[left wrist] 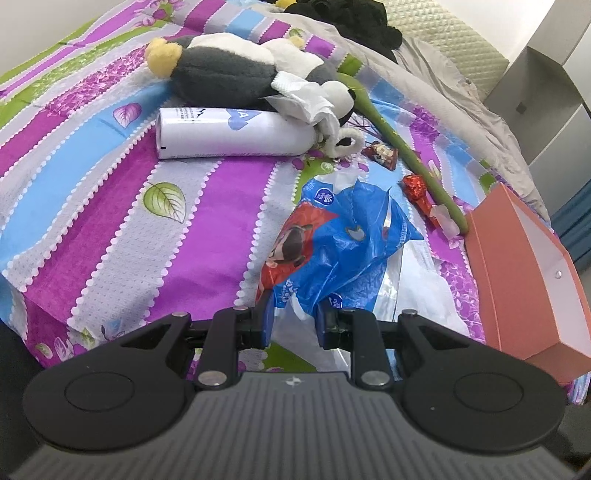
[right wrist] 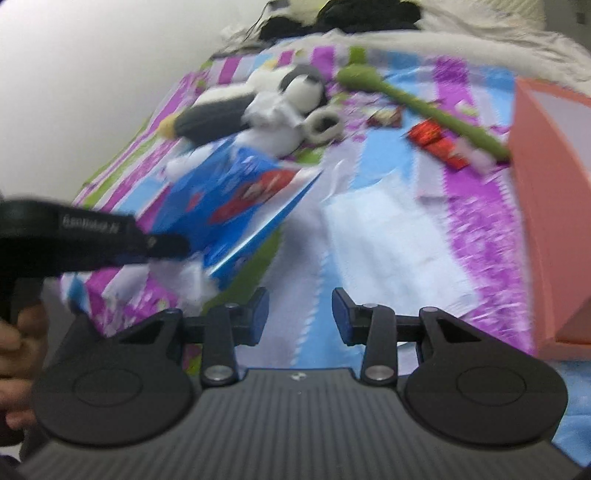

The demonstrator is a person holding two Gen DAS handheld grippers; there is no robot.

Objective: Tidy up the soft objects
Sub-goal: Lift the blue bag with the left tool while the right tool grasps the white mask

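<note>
A crumpled blue plastic bag [left wrist: 340, 240] with a red cartoon print lies on the striped bedspread [left wrist: 110, 206]. My left gripper [left wrist: 293, 325] is shut on the bag's near edge. In the blurred right wrist view the bag [right wrist: 236, 199] hangs lifted from the left gripper [right wrist: 162, 245]. My right gripper [right wrist: 299, 315] is open and empty above the bedspread. A grey and white plush penguin [left wrist: 236, 74] lies at the back, with white tissue [left wrist: 306, 96] on it. A long green plush stem [left wrist: 406, 147] runs toward the orange box [left wrist: 524, 273].
A white spray can [left wrist: 232, 133] lies in front of the penguin. Red candy wrappers [left wrist: 417, 192] lie by the stem. The open orange box [right wrist: 550, 206] stands at the right. Black clothes [left wrist: 351, 18] and a grey sheet [left wrist: 443, 74] lie at the back.
</note>
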